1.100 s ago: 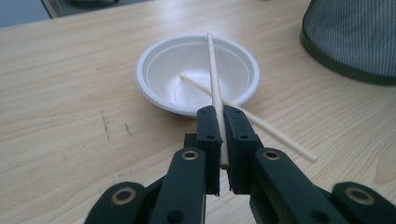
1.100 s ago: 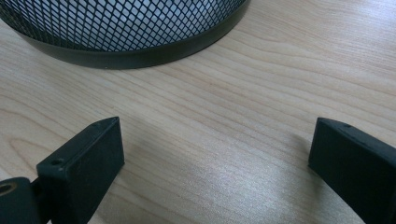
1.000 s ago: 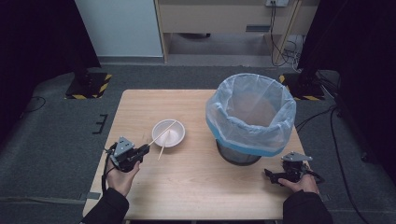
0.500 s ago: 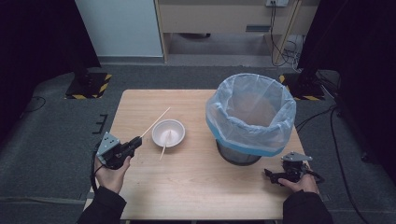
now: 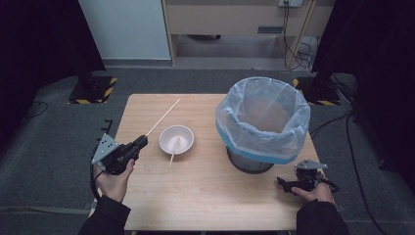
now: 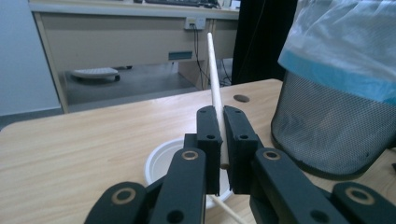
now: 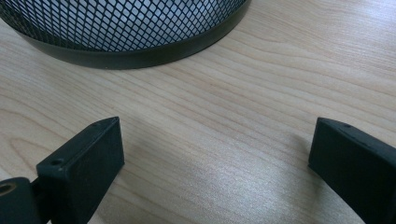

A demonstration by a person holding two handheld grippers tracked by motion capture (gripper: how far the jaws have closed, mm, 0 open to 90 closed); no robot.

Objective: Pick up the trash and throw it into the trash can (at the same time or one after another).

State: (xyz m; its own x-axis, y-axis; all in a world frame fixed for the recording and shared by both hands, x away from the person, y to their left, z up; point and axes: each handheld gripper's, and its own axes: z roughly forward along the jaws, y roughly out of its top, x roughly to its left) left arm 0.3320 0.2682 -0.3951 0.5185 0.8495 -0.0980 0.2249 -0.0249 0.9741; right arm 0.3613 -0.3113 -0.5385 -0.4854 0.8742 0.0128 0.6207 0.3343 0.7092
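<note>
My left gripper (image 5: 141, 141) is shut on a long wooden chopstick (image 5: 163, 117) and holds it above the table's left side, left of the white bowl (image 5: 176, 139). In the left gripper view the chopstick (image 6: 215, 88) rises from between my left gripper's (image 6: 220, 122) black pads. A second chopstick (image 5: 173, 154) leans in the bowl, its end on the table. My right gripper (image 5: 283, 183) rests on the table at the front right, open, with bare wood between its jaws (image 7: 215, 149). It sits just in front of the mesh bin (image 5: 263, 122).
The mesh bin (image 7: 126, 32) is lined with a pale blue bag and stands tall on the table's right half. The wooden table (image 5: 205, 196) ends close to both hands. Dark floor and cables surround it.
My left gripper has lifted the chopstick out of the bowl and drawn back to the left, the stick now pointing up and away. The right gripper has stayed put.
</note>
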